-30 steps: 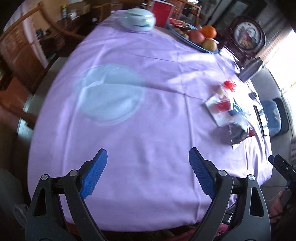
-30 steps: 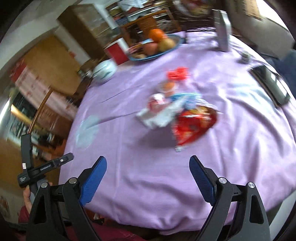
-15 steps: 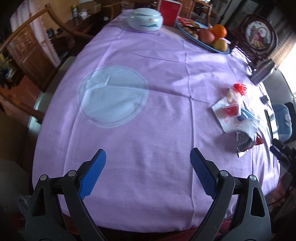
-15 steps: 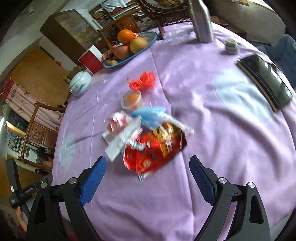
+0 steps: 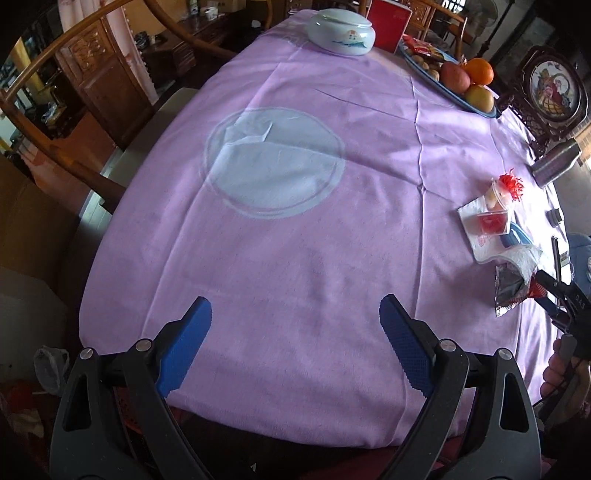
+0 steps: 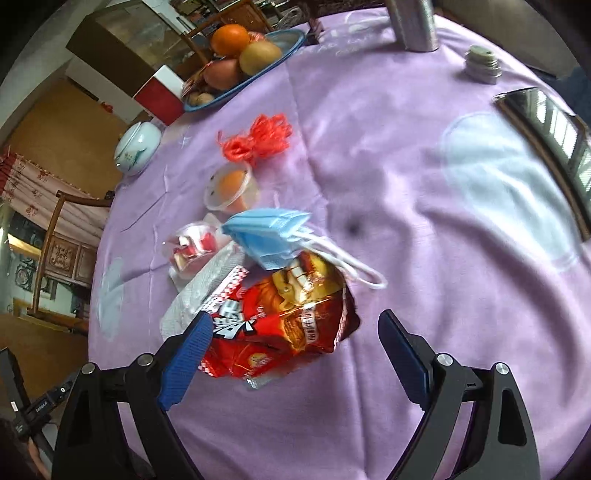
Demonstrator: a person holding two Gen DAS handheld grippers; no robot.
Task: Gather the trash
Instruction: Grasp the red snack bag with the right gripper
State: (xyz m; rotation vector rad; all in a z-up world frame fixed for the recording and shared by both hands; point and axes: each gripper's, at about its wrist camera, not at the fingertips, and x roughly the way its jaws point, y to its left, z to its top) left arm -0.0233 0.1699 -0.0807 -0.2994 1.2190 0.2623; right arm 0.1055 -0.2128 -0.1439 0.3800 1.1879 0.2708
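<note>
Now my right fingers (image 6: 293, 338) are spread over the red snack bag (image 6: 284, 325) lying on the desk (image 6: 424, 229); closing could snag the blue mask (image 6: 267, 234) overlapping it. Left fingers (image 5: 295, 332) gape, idle.

We see a lilac cloth (image 5: 295, 258) over the counter, marked with pale blue-white circles (image 5: 275, 164). Our fingers (image 6: 186, 360) carry blue ribbed pads on black frames. The snack bag (image 6: 280, 321) is red with gold and a checked white edge. The face mask (image 6: 267, 232) is light blue, the netting (image 6: 258, 142) bright red-orange, the lidded bowl (image 5: 341, 33) white-blue.
</note>
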